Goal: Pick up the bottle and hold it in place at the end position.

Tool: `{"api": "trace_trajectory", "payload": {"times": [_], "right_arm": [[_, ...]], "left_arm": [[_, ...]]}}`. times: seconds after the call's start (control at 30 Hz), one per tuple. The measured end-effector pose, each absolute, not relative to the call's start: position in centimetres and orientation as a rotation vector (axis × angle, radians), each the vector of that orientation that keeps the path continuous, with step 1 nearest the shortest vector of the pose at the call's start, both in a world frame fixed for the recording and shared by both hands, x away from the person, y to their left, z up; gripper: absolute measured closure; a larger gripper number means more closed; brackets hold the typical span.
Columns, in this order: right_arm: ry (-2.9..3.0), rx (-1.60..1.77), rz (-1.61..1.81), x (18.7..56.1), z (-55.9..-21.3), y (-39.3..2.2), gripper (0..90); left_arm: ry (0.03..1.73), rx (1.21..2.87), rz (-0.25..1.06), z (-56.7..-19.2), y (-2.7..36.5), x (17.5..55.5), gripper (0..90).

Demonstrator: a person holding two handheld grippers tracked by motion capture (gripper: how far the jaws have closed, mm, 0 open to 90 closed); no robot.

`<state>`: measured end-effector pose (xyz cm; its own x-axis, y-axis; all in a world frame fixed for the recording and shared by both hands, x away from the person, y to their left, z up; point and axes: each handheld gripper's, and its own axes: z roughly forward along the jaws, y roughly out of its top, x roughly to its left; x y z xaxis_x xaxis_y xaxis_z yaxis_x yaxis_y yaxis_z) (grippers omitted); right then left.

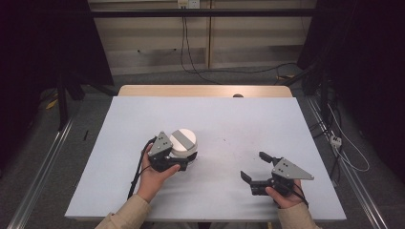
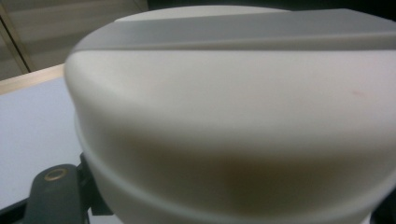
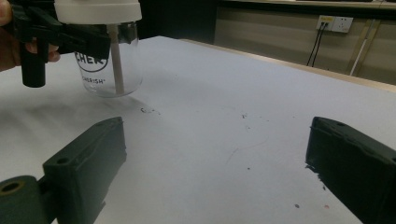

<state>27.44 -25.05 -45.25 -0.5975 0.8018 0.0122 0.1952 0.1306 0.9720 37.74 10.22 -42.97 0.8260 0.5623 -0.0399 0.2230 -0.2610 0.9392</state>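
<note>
Left tongs (image 1: 177, 161) are clamped around a clear glass jar (image 3: 106, 65) just under its white lid (image 1: 183, 141), with the person's left hand (image 1: 155, 177) wrapped round the handle behind them. From the high view the jar stands upright on the pale worktop (image 1: 215, 119), left of centre and toward the near edge, and its round lid carries a grey band (image 1: 180, 138) across the top. In the left gripper view the lid (image 2: 233, 116) sits very close to the lens, blurred, with one black jaw showing at the lower left corner beside it. The right gripper view shows the same jar from the side: black printed lettering on the glass, a pale straight stick or straw (image 3: 115, 58) standing inside it, and the left tongs (image 3: 65, 35) gripping the neck below the lid.

Right tongs (image 1: 254, 168) are spread wide apart and hold nothing; their two black jaws rise at either side of the right gripper view with bare worktop (image 3: 224, 121) between them, lightly marked with small dark specks. The right hand (image 1: 282, 196) holds them low over the near right part of the worktop, well apart from the jar, with the jaws pointing left toward it. Cables (image 1: 191, 52) hang down the wall behind
</note>
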Motion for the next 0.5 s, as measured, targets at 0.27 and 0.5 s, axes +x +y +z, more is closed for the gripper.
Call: {"api": "trace_trajectory", "payload": {"times": [0.27,0.5], "right_arm": [[1.884,0.957,1.493,27.4,-45.2,-25.1,4.1],[1.883,0.959,1.493,27.4,-45.2,-25.1,4.1]], "left_arm": [[0.574,1.846,0.353,-42.7,9.1,38.6,18.4],[0.57,1.841,0.347,-42.7,8.4,39.2,18.4]]}}
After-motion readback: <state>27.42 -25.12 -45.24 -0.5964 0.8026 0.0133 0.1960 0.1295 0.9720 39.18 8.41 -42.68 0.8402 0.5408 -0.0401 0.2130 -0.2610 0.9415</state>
